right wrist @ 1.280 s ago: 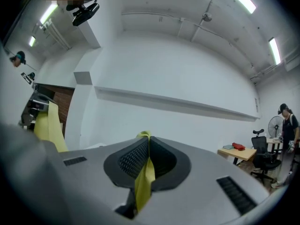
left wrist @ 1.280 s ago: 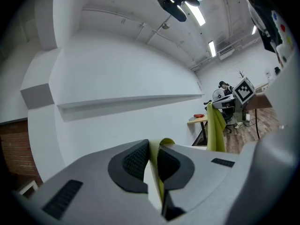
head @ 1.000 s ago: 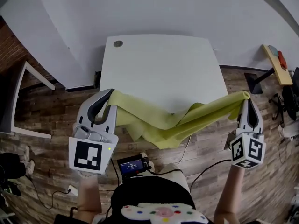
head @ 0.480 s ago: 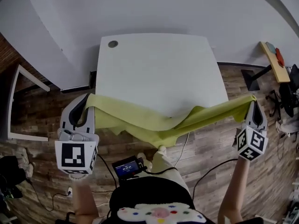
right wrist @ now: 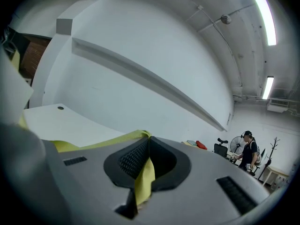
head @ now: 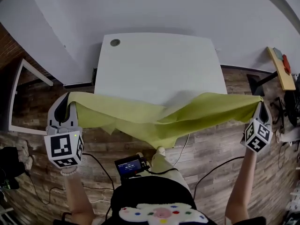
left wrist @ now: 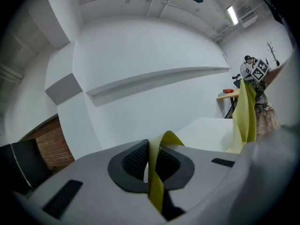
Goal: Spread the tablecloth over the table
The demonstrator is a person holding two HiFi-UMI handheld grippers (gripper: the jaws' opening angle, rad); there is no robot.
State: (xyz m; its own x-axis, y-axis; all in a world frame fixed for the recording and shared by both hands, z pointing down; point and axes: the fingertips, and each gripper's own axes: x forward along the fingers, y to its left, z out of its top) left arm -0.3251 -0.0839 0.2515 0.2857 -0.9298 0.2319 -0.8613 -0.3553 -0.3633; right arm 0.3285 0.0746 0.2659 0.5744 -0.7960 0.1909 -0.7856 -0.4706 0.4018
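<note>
A white table [head: 159, 64] with a round cable hole [head: 115, 42] near its far left corner stands bare against a white wall [head: 140, 8]; under it runs a wood-plank floor [head: 211, 149], with brick wall [head: 7, 50] at the far left and a small wooden desk [head: 280, 64] at the far right; a little screen device [head: 130, 166] sits close to the person's body

The yellow-green tablecloth [head: 154, 116] is stretched between the two claws along the table's near edge, its top hem taut and its middle sagging in folds over the floor; whether it touches the tabletop cannot be told

The left gripper [head: 69, 97] has its jaws pressed together on the cloth's left corner, a strip of it pinched between the black pads [left wrist: 136, 161]; the right gripper [head: 259, 103] is likewise clamped tight on the right corner, fabric caught between its pads [right wrist: 133, 161]
</note>
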